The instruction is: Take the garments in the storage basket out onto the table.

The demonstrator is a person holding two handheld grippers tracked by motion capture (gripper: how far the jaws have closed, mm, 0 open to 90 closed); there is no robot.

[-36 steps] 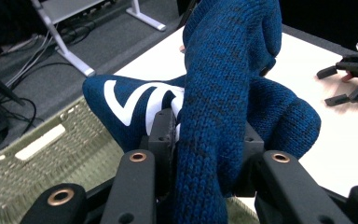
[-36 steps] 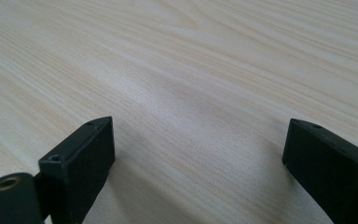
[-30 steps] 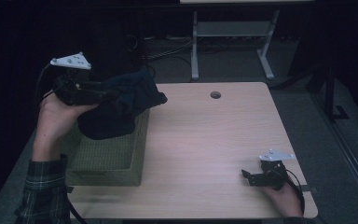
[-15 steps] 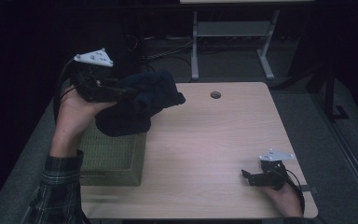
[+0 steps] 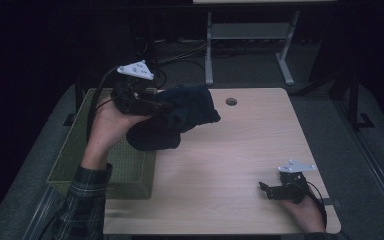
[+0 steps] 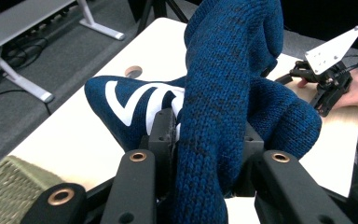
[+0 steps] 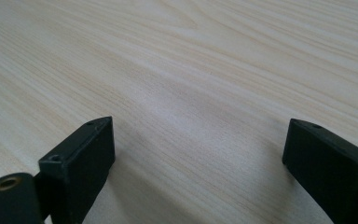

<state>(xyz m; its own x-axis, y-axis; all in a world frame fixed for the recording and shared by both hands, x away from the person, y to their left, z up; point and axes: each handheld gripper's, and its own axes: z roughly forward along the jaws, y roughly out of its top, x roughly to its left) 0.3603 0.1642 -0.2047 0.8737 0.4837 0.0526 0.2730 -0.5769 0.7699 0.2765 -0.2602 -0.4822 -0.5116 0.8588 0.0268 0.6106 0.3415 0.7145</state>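
Left gripper point(image 5: 152, 106) is clamping a bunched blue knit garment point(image 5: 180, 122), jaws partly closed with the fabric wedged thick between them; in the left gripper view the wool point(image 6: 223, 107) is bulging up past both jaws and a white pattern is showing on a lower fold.

Garment is hanging in the air, not resting. Seen from above it is sitting at about 10 o'clock over the surface point(image 5: 240, 165), just past the near edge of the olive woven basket point(image 5: 125, 170), which is standing at 9 o'clock off the left side.

Key relation: the bundle is trailing from the left gripper toward 3 o'clock, its long axis running roughly 9-to-3 across the surface, loose end drooping lowest toward the middle.

Right gripper point(image 5: 272, 190) is resting at about 5 o'clock near the front edge, jaws standing wide apart with bare wood point(image 7: 191, 93) between them, holding nothing. It is well apart from the garment.

Judgement: work in hand looks like bringing the garment out of the basket onto the surface. Left hand is the nearer and is doing the carrying; the right would have to travel toward 10 o'clock to catch the free end. Open wood at centre is looking like the likely landing spot.
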